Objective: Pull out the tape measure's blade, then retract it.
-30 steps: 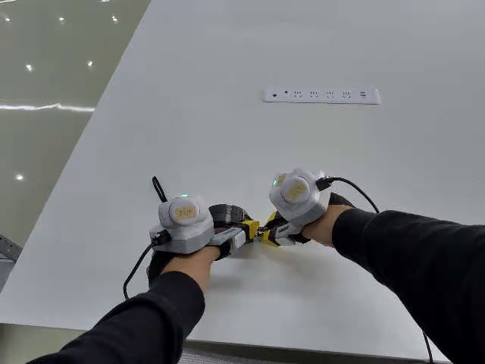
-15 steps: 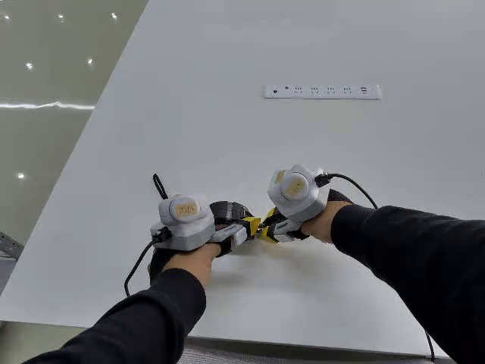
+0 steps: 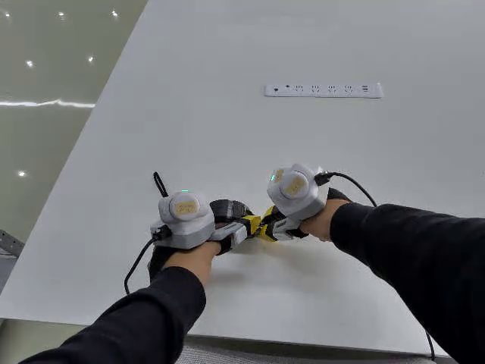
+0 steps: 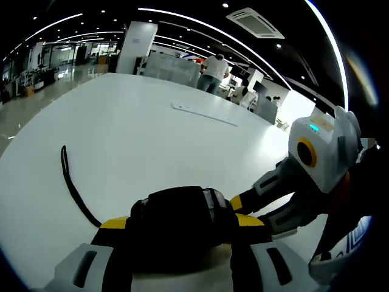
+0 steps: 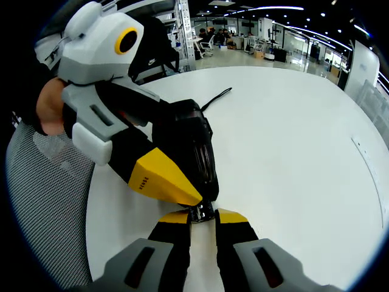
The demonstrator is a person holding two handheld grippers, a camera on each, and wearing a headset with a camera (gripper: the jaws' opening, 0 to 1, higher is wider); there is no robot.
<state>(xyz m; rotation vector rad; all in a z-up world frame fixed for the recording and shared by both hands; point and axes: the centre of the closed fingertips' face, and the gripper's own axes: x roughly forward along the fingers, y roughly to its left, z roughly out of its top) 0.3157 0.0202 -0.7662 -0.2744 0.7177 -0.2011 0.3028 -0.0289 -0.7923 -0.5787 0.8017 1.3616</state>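
**A:** Where is the tape measure lying right now?

**B:** The tape measure (image 4: 182,213) is resting near the front edge of the white table (image 3: 227,91). Its black case is sitting between the yellow-tipped fingers (image 4: 115,222) of the left gripper (image 4: 182,224), and they are pressing on it from both sides.

**A:** So the left one is clamping the case. What is the right one doing?

**B:** The right gripper (image 5: 202,218) is pointing at the case from the opposite side. Its jaws are standing narrow, almost together, and are pinching the metal end hook (image 5: 200,212) of the blade between them.

**A:** How far is the hook from the case?

**B:** It is lying just beside the mouth of the case, and hardly any blade is showing between the two. In the head view the two pairs of tips are almost meeting, with the case just left of the meeting point.

**A:** Is anything else lying on the table?

**B:** A power strip (image 3: 323,90) is lying well apart, farther back. A black cable (image 4: 70,182) is curving across the surface to the left of the case.
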